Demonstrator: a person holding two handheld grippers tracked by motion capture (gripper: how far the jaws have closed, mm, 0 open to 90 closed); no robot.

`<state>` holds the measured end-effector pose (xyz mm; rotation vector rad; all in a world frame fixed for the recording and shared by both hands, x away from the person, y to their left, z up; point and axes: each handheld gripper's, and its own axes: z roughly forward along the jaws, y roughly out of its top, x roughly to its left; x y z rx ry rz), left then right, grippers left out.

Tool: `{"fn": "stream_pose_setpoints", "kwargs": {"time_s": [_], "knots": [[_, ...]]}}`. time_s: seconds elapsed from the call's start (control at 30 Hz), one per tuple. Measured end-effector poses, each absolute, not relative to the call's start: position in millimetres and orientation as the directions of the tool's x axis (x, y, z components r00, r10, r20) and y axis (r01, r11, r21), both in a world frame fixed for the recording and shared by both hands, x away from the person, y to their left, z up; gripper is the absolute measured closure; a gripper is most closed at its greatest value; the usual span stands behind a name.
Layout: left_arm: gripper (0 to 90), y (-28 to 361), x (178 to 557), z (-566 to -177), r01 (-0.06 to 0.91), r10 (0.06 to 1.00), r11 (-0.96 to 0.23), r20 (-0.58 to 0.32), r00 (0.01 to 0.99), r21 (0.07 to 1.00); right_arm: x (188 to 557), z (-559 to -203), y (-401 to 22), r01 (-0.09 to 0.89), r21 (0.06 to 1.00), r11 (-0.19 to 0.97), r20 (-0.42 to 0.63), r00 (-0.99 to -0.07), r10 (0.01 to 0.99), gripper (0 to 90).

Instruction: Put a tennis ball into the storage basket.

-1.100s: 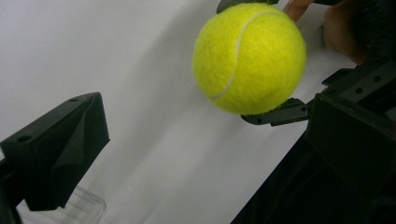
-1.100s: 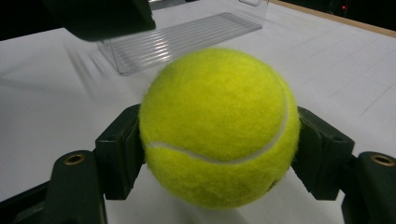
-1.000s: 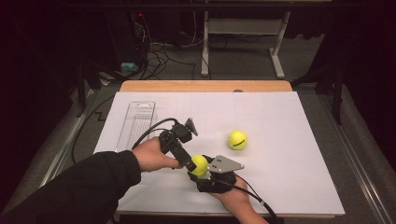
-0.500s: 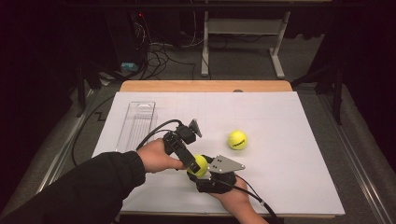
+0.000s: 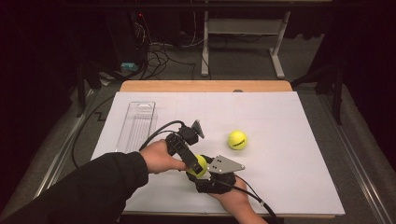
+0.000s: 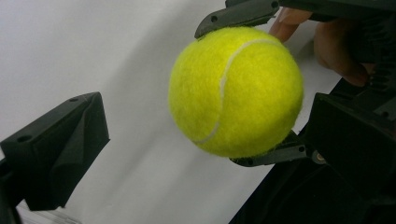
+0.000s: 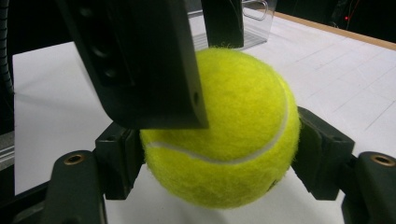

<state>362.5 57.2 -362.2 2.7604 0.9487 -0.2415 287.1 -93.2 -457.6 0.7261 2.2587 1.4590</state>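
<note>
R tool [image 7: 219, 154] pinches tennis ball [image 7: 224, 130]; L tool [image 6: 187, 126] spread wide round it, not gripping.

Right tongs [image 5: 201, 169] clamp ball [image 5: 200, 164] — left tongs [image 5: 190, 161] alongside.

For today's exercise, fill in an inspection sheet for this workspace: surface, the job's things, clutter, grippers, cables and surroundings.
Surface: white sheet over a wooden table.
Job's things: held tennis ball; second tennis ball lying free on the sheet.
Clutter: clear plastic tray at the left edge.
Grippers: right gripper shut on the held ball; left gripper open around the same ball.
Cables: one black cable trails from the left gripper; loose wires on the floor.
Surroundings: dark room, grey metal stand behind the table.
</note>
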Motion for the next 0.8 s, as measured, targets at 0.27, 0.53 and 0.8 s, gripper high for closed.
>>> {"fn": "stream_pose_setpoints", "kwargs": {"time_s": [0.27, 0.53, 0.8], "knots": [[0.5, 54, 363, -366, 0.619, 0.581, -0.773, -0.239, 0.778, 0.139, 287, -457, -93, 0.222, 0.917, 0.332, -0.013, -0.814, 0.581, 27.6], [0.9, 51, 363, -372, 0.619, 0.576, -0.773, -0.254, 0.777, 0.139, 286, -456, -92, 0.23, 0.92, 0.319, 0.0, -0.811, 0.585, 27.6], [3.4, 50, 363, -374, 0.614, 0.569, -0.777, -0.264, 0.779, 0.14, 286, -455, -92, 0.21, 0.925, 0.316, -0.015, -0.812, 0.583, 27.6]]}}
